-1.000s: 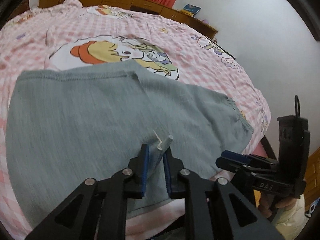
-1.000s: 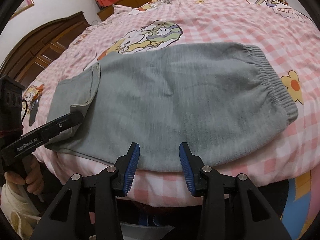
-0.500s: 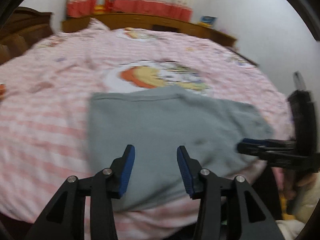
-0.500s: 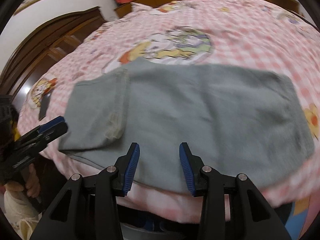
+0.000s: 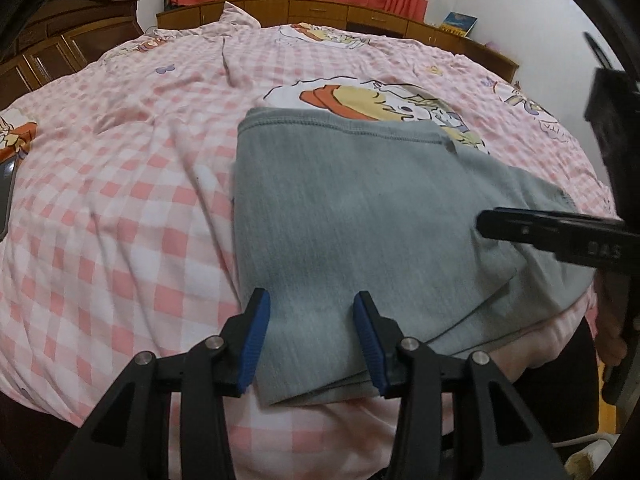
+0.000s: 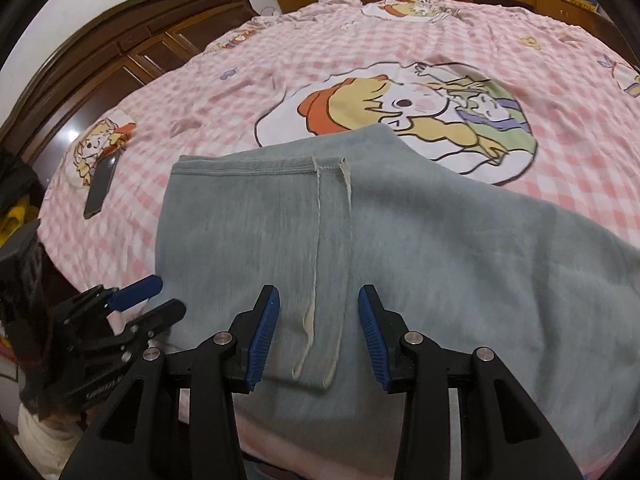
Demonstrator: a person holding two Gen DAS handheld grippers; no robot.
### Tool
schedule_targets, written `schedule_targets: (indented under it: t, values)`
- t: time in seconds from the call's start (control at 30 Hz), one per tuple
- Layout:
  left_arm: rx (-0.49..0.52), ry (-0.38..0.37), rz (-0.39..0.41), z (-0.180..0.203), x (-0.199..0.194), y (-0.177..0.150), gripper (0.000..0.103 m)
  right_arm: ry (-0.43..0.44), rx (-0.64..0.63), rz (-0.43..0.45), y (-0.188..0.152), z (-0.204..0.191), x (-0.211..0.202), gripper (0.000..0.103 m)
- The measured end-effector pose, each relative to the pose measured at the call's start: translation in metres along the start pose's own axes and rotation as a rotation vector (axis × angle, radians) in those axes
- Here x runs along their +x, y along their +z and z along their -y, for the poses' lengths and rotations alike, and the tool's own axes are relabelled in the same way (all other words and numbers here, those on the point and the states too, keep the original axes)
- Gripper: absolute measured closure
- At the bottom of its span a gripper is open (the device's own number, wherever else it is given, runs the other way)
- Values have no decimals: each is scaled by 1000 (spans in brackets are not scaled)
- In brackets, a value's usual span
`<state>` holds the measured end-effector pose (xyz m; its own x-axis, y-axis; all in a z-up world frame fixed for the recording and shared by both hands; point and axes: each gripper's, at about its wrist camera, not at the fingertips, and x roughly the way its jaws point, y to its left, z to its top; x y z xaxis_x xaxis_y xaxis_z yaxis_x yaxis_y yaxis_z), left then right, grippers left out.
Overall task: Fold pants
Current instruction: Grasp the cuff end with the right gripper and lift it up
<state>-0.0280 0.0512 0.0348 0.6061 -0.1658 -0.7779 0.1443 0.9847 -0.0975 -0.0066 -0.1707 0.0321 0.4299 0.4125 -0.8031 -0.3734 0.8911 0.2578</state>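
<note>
Grey pants [image 5: 360,220] lie folded flat near the front edge of a pink checked bed; they also show in the right wrist view [image 6: 420,248]. A folded-over flap with a pale seam [image 6: 316,240] lies on top at their left end. My left gripper [image 5: 312,340] is open and empty, just above the pants' near left corner. My right gripper [image 6: 318,340] is open and empty, over the flap's near edge. Each gripper shows in the other's view: the right one [image 5: 552,232] and the left one [image 6: 148,300].
The bed cover [image 5: 120,200] has a large cartoon print [image 6: 400,108] behind the pants. A dark phone [image 6: 100,188] lies on the bed at far left. Wooden headboard [image 6: 140,40] and cabinets [image 5: 340,8] stand behind. The bed's front edge is just below the grippers.
My left gripper was shut on a pants corner a second ago; it let go, opened and swung left. Both cameras shifted left along the pants, and a flap now lies folded over.
</note>
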Motion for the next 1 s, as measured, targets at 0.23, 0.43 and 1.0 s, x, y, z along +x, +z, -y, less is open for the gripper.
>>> schedule_targets:
  t: [0.23, 0.43, 1.0]
  values:
    - [-68, -49, 6, -9, 1, 1, 57, 4, 8, 19, -1, 1, 15, 60]
    - [-68, -41, 6, -9, 1, 1, 57, 3, -38, 29, -1, -11, 8, 83]
    - [-99, -57, 10, -11, 1, 2, 53, 35, 6, -31, -1, -2, 26, 83]
